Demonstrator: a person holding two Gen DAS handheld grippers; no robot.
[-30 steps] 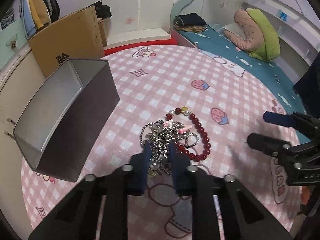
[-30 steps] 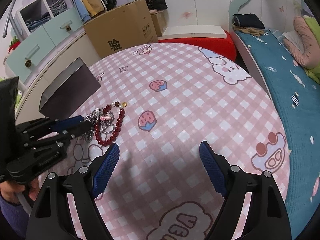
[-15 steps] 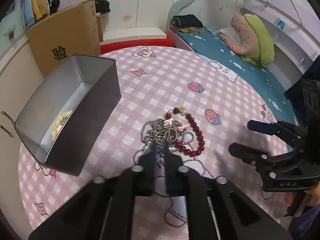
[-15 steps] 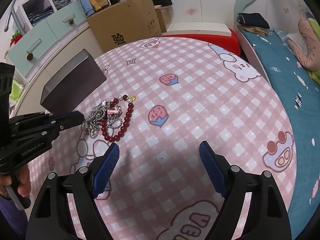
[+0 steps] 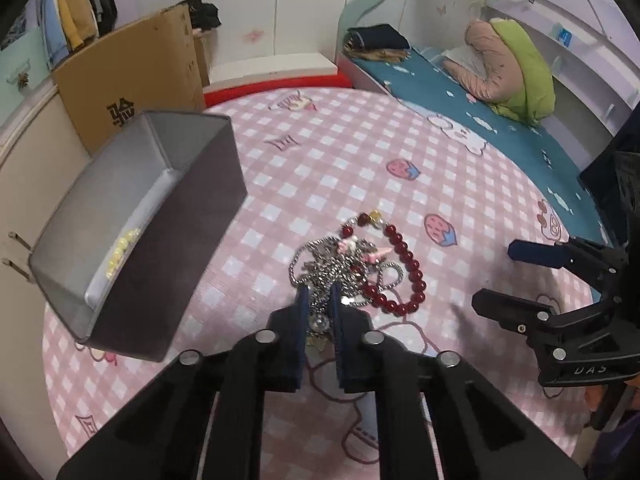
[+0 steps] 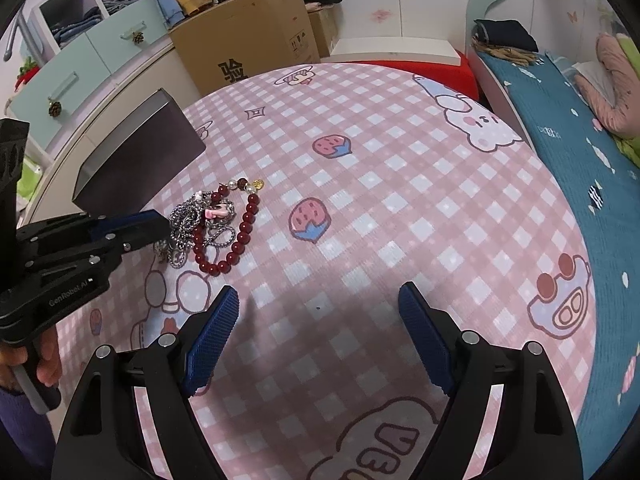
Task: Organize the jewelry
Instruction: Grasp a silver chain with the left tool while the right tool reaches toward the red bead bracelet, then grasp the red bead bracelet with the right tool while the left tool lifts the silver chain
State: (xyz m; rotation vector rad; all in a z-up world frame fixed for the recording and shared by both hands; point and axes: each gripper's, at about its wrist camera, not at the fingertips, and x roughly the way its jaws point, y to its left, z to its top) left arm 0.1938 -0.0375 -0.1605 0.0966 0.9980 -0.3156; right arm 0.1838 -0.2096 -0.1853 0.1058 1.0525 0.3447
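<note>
The left gripper is clamped down on the tangled silver chain, blue ribbed pads pinching the links at the near edge of the pile. "GenRobot AI" is printed in white on its black body in the right wrist view. A glossy dark-red bead bracelet curls around the right of the chain, both lying on the pink checked cartoon cloth. To the left stands the grey rectangular box, pale yellow beads inside. The right gripper hovers spread wide, nothing between its pads. The cardboard carton far behind bears "验".
</note>
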